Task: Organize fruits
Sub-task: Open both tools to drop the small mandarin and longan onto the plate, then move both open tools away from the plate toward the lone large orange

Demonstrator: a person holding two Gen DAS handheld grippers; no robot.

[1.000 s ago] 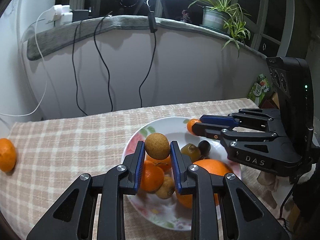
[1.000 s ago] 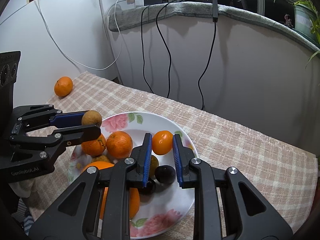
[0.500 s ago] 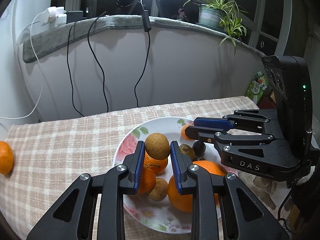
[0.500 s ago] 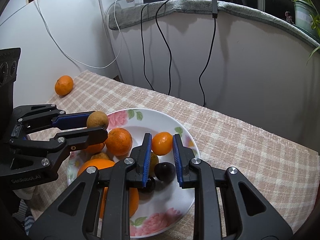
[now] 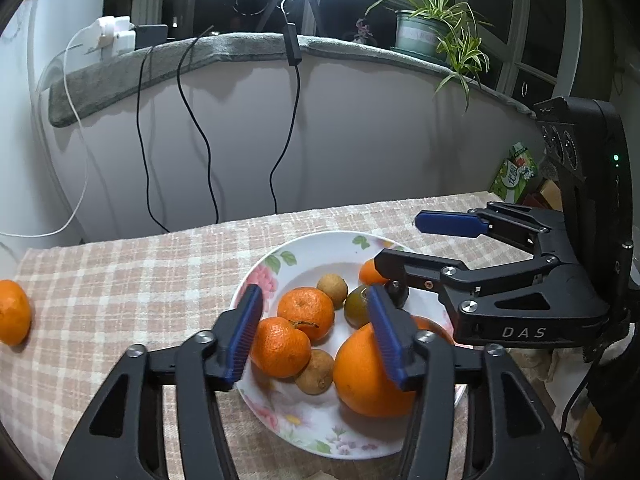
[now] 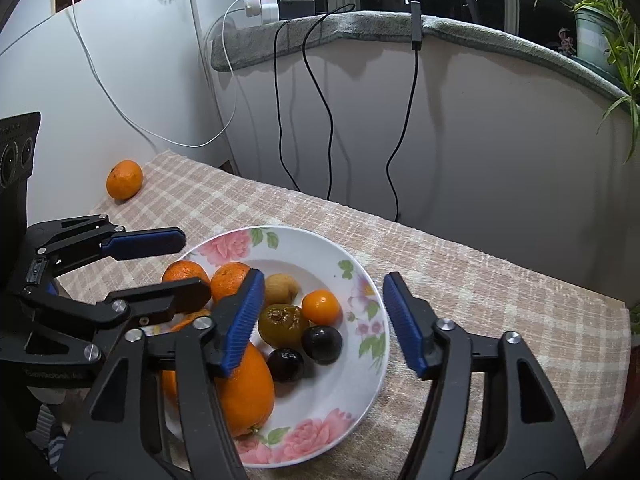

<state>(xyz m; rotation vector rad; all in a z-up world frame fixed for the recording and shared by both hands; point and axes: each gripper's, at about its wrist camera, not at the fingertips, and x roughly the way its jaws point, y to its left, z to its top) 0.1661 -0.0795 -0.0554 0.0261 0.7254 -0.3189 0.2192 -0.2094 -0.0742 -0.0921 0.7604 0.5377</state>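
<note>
A floral white plate (image 5: 320, 248) (image 6: 360, 364) on the checked cloth holds several fruits: a large orange (image 5: 368, 376) (image 6: 248, 392), tangerines (image 5: 306, 312), a brown longan (image 5: 333, 289) (image 6: 281, 287), a small orange fruit (image 6: 321, 306), a greenish fruit (image 6: 282, 324) and dark plums (image 6: 322, 343). My left gripper (image 5: 314, 334) is open and empty above the plate's near side. My right gripper (image 6: 324, 322) is open and empty above the plate; it also shows in the left wrist view (image 5: 416, 244). One tangerine (image 5: 12, 312) (image 6: 124, 179) lies alone on the cloth far left.
A curved white wall with a grey-topped ledge (image 5: 240, 48) stands behind the table, with black cables (image 5: 192, 120) hanging down it. A potted plant (image 5: 424, 36) sits on the ledge. White chargers (image 6: 262, 6) sit at the ledge's left end.
My left gripper opened and let the brown longan go; it now lies in the plate. My right gripper opened and let the small orange fruit go into the plate.
</note>
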